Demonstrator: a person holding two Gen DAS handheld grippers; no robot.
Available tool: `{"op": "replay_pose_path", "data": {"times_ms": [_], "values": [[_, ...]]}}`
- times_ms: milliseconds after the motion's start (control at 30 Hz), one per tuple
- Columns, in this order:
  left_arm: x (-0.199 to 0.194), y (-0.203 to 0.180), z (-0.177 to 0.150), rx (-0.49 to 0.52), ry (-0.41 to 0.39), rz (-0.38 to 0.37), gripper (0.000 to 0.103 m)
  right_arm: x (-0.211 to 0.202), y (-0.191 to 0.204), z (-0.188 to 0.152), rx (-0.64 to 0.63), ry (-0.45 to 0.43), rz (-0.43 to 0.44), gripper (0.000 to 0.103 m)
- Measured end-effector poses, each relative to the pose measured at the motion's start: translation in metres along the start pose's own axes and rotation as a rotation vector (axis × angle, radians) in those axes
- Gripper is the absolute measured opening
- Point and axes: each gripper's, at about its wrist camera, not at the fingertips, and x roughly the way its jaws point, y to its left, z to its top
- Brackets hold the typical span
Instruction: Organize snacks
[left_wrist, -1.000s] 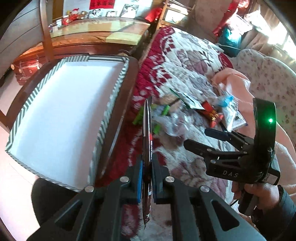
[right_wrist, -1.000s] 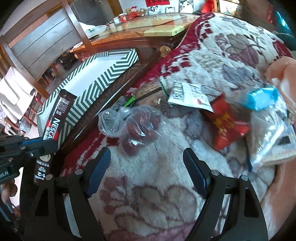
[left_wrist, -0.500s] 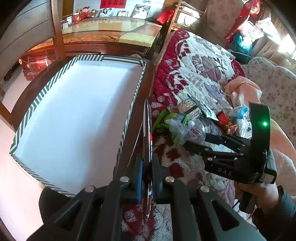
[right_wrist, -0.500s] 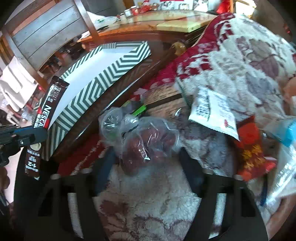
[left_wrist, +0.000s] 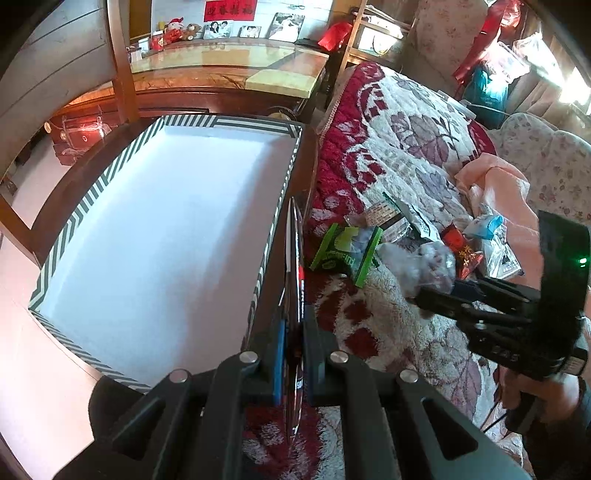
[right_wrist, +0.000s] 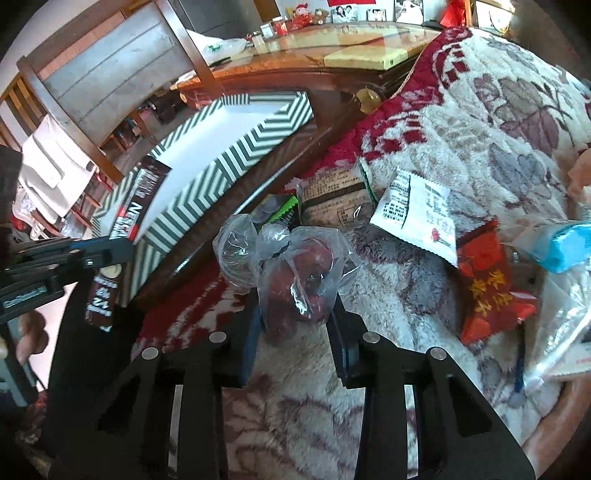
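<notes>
My left gripper (left_wrist: 293, 332) is shut on a dark Nescafe sachet (left_wrist: 294, 266), held edge-on beside the right rim of the striped box (left_wrist: 273, 229). The sachet also shows in the right wrist view (right_wrist: 125, 229), next to the box (right_wrist: 221, 166). My right gripper (right_wrist: 295, 314) is closed around a clear plastic bag of dark red fruits (right_wrist: 299, 277) on the floral blanket. In the left wrist view the right gripper (left_wrist: 439, 291) holds that bag (left_wrist: 428, 262). The box has a white inside with nothing in it.
More snacks lie on the blanket (right_wrist: 480, 122): a green packet (left_wrist: 343, 251), a white packet (right_wrist: 413, 210), a red packet (right_wrist: 487, 280), a blue packet (right_wrist: 565, 247) and a brown label packet (right_wrist: 336, 203). A wooden chair (right_wrist: 110, 74) and a glass-topped table (left_wrist: 221, 66) stand behind.
My right gripper moved forward and closed on the bag of red fruits. My left gripper, still holding the sachet, rose and drew back along the box's right rim.
</notes>
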Motion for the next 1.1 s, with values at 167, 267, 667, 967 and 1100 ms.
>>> {"op": "replay_pose_path", "data": {"times_ms": [167,267,667,967,1100], "values": [[-0.004,0.009,0.006,-0.006,-0.015,0.017,0.010,-0.011,0.010,0.014,-0.003,-0.036,0.031,0.032],[-0.004,0.017,0.011,-0.005,-0.021,0.038,0.010,-0.010,0.020,0.025,-0.026,-0.042,0.042,0.032],[0.008,0.084,0.047,-0.096,-0.028,0.126,0.010,0.021,0.071,0.083,-0.130,-0.038,0.093,0.032],[0.045,0.121,0.081,-0.175,0.015,0.178,0.010,0.081,0.106,0.134,-0.204,0.026,0.090,0.030],[0.056,0.126,0.079,-0.185,0.034,0.172,0.010,0.086,0.106,0.141,-0.180,0.024,0.118,0.030]]}}
